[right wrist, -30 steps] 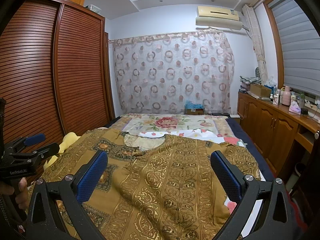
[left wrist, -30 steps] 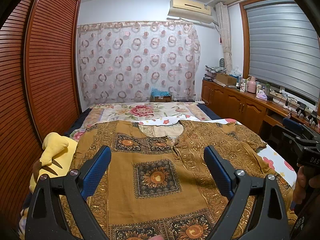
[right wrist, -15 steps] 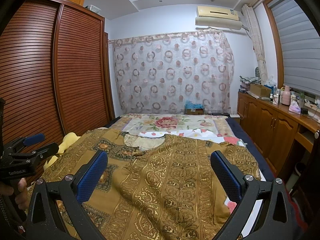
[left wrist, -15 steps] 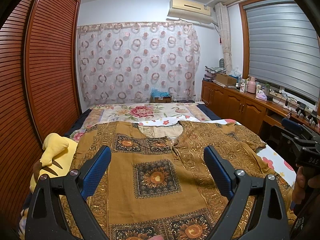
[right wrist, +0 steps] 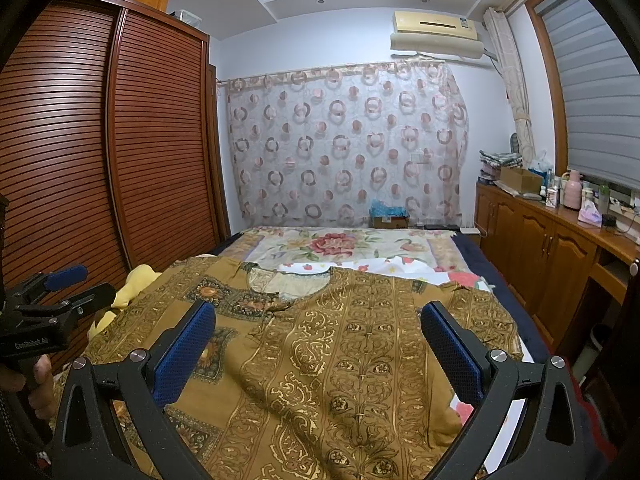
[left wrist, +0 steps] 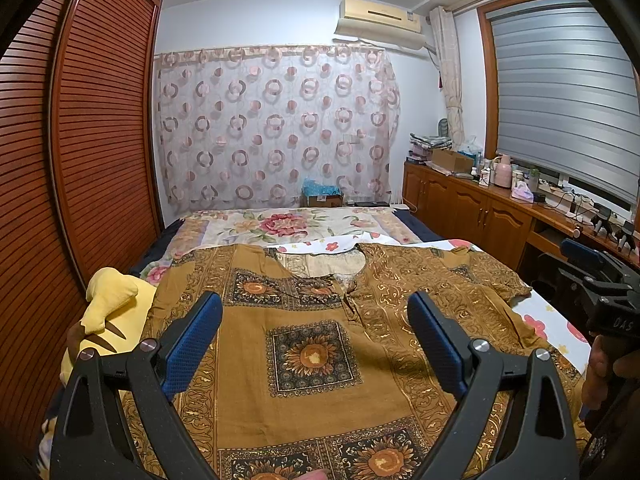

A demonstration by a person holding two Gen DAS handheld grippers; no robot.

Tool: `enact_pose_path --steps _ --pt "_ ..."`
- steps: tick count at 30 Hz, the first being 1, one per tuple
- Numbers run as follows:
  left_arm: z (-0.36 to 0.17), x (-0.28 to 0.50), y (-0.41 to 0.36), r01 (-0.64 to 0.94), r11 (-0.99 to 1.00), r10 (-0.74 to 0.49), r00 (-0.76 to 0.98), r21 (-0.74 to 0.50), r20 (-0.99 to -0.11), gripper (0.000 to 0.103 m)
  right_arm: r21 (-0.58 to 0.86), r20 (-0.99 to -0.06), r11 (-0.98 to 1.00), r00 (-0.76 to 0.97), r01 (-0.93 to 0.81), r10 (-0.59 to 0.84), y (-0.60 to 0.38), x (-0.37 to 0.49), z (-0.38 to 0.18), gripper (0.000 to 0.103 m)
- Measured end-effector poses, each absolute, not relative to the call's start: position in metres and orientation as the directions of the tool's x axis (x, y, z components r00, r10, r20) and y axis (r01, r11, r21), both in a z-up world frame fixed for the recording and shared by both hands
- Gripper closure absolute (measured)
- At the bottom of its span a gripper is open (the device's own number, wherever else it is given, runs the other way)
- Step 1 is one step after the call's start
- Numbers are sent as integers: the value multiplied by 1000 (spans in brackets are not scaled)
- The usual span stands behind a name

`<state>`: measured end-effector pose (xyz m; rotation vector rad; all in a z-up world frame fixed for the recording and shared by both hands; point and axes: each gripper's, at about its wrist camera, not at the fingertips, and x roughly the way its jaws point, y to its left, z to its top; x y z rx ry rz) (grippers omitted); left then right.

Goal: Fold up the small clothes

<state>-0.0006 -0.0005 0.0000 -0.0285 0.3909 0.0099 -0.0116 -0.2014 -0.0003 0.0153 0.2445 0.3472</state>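
Shirt: brown patterned shirt (left wrist: 312,344) spread flat across the bed (left wrist: 288,226) — neckline toward the far edge.
Left gripper (left wrist: 316,332): fingers wide apart, above the shirt.
Right gripper (right wrist: 318,336): fingers wide apart — holding nothing.

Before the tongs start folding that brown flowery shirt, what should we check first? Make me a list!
1. Left tongs open and holding nothing: ok.
2. Right tongs open and holding nothing: ok.
3. Shirt spread out on the bed, neck opening at the far end: ok.
4. Shirt smooth: not ok, the right half has wrinkles and a raised ridge.
5. Sleeves easy to reach: right sleeve lies flat in view, ok; the left one next to the yellow plush toy, cannot tell.
6. Bottom hem straight: cannot tell, it is out of view.
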Motion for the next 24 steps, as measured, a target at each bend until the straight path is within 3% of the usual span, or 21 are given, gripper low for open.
enact_pose_path --steps 24 --pt "0 -1 -1 -15 1000 4 926 -26 -378 9 59 -234 939 910 -338 342 -202 -11 0 1"
